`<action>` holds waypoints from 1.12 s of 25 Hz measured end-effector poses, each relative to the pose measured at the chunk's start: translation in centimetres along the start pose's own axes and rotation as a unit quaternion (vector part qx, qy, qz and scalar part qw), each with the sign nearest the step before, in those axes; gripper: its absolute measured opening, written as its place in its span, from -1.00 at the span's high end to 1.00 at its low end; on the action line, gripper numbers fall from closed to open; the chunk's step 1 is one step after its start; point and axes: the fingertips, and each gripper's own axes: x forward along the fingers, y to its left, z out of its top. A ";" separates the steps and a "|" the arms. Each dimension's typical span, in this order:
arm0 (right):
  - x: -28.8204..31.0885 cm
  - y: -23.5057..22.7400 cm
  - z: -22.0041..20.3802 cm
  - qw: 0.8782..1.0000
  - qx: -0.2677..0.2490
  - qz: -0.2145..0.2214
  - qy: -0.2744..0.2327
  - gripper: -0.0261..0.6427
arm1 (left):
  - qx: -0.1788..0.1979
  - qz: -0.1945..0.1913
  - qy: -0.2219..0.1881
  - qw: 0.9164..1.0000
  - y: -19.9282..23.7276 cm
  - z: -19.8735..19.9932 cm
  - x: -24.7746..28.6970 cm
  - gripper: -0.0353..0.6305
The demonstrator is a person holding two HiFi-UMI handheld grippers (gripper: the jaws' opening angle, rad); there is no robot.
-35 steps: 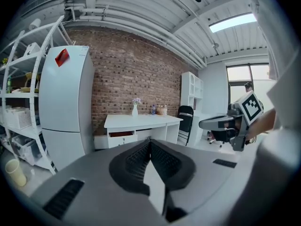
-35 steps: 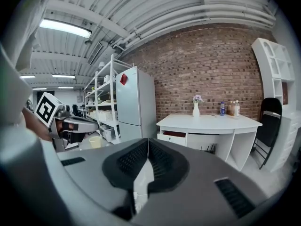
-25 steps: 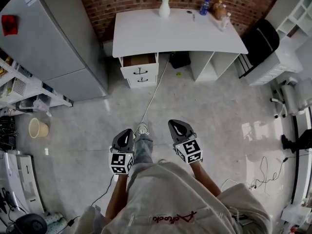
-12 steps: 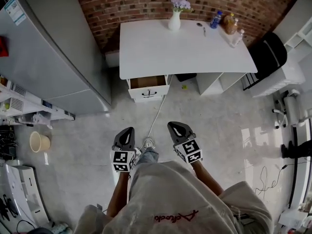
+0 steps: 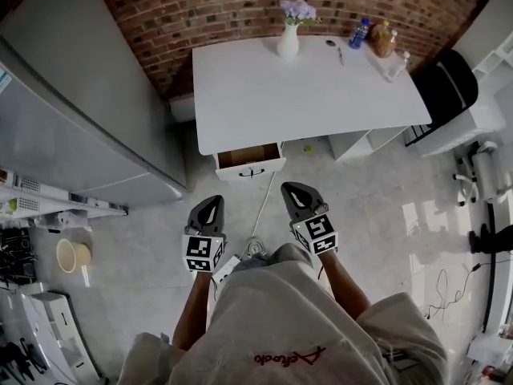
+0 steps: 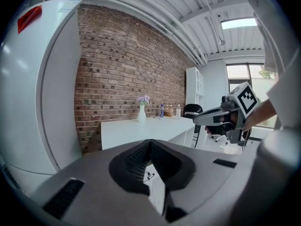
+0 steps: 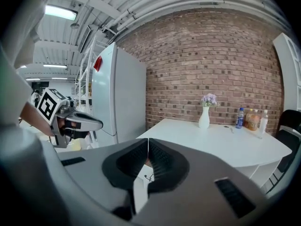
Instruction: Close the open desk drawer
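Head view had the open drawer (image 5: 249, 160) sticking out under the left end of the white desk (image 5: 304, 87), front facing the person. Both tongs hung just short of it, not touching: left gripper (image 5: 211, 208) and right gripper (image 5: 294, 195) were pinched fully closed, gripping nothing.

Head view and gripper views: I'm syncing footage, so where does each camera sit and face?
Head view: on the head, steeply down at white desk, open drawer; shirt, forearms, left gripper, right gripper.
Left gripper view: rides it, along its shut jaws toward desk; right gripper shows.
Right gripper view: likewise; left gripper shows.
All share the white vase of purple flowers.
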 end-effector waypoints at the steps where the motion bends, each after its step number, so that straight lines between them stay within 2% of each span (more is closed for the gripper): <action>1: 0.4 -0.6 -0.2 1.000 0.005 0.001 0.001 0.87 | 0.002 -0.002 0.003 1.000 0.0 0.0 0.7 0.86; 6: 2.7 -2.8 -2.7 0.999 0.025 0.012 0.021 0.87 | -0.003 -0.004 0.040 0.999 0.0 -2.0 4.0 0.85; 10: 4.7 -4.6 -3.9 0.999 0.028 0.014 0.035 0.87 | -0.014 0.007 0.043 0.999 0.4 -2.5 6.5 0.85; 17: 6.3 -3.3 -5.8 0.998 0.034 0.016 0.050 0.87 | -0.019 -0.012 0.058 0.998 0.9 -5.5 6.8 0.85; 21: 7.6 -3.0 -11.2 0.995 0.055 0.019 0.076 0.87 | -0.040 -0.023 0.093 0.995 0.5 -11.2 7.9 0.86; 28: 10.1 -0.5 -23.5 0.986 0.093 0.030 0.133 0.87 | -0.085 -0.022 0.131 0.988 0.2 -21.8 9.4 0.86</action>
